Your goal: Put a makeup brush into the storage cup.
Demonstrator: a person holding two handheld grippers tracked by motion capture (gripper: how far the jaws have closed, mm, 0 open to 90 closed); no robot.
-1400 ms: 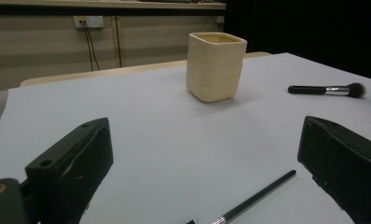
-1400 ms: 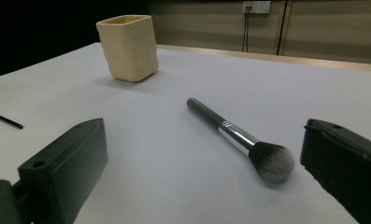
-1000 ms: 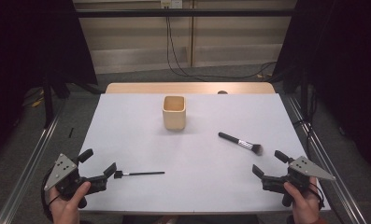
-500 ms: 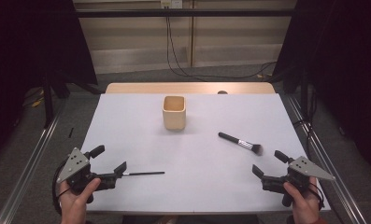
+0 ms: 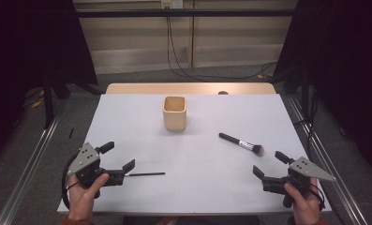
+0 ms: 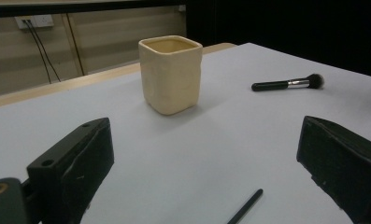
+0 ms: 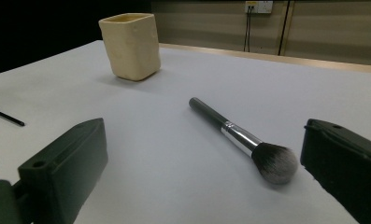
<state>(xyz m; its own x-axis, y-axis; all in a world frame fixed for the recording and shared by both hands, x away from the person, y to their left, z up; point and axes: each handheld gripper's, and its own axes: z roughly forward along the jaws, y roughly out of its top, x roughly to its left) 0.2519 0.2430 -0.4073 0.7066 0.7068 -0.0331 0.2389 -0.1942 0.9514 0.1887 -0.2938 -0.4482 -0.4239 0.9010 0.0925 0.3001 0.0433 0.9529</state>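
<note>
The left gripper (image 5: 118, 161), jaws wide, sits at the thin black stick (image 5: 146, 174), ready to close on it. The cup (image 5: 174, 112) stands mid-table. The right gripper (image 5: 269, 166), also open, waits near the brush (image 5: 240, 143). The white table (image 5: 197, 187) stands in a dim room.

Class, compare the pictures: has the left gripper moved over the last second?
Yes. The left gripper has slid rightward along the table's near edge, closing on the thin black stick, which lies where it lay.
</note>
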